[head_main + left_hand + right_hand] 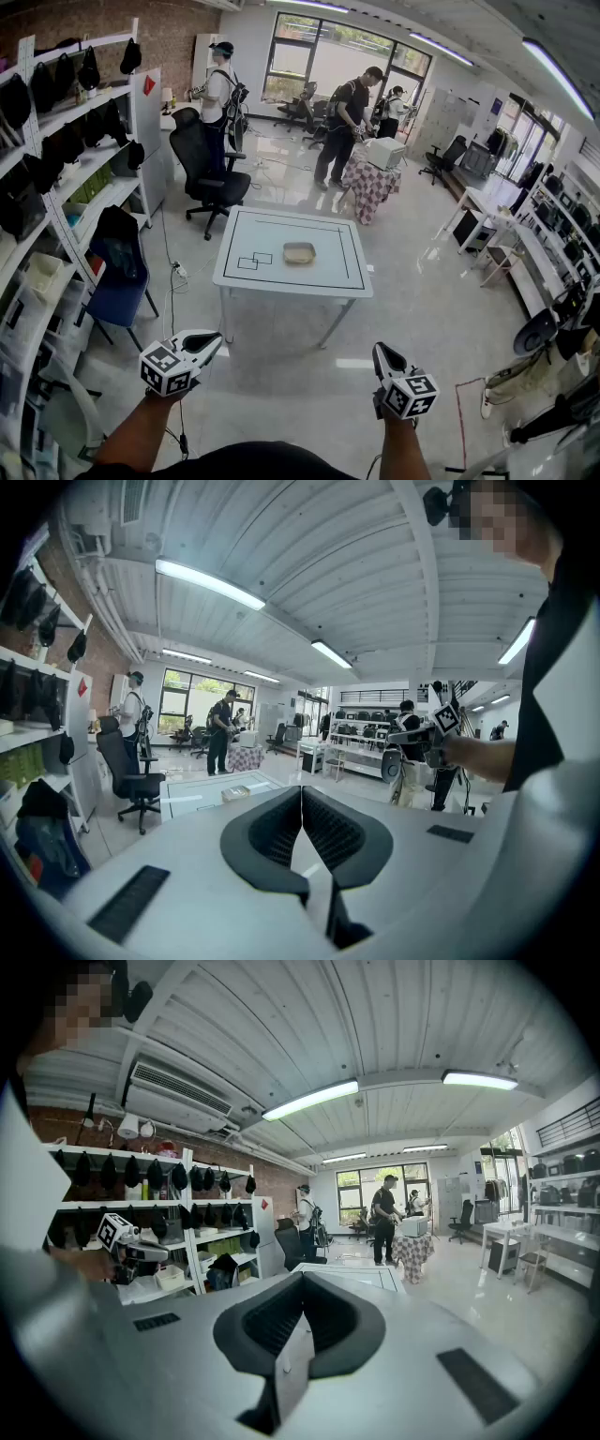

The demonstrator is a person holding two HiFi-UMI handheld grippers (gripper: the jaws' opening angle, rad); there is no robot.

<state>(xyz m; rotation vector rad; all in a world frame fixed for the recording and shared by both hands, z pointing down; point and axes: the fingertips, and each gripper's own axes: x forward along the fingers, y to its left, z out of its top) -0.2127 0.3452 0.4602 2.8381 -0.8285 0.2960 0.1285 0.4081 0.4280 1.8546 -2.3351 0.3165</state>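
A shallow tan tray (299, 252) sits near the middle of the white tabletop (309, 279), just beside two small outlined squares (254, 261). What it holds is too small to tell. Well apart from it, over the floor, the left gripper (208, 342) and right gripper (382, 356) hang with jaws pressed together, empty.

The left gripper (302, 791) has its black jaws pressed together, with nothing between them. At ten o'clock from the jaw tips stands a white table (192, 794) bearing a shallow tray (234, 792). A black office chair (129, 780) is at nine o'clock. The right gripper (424, 735), held in a hand, shows at two o'clock.
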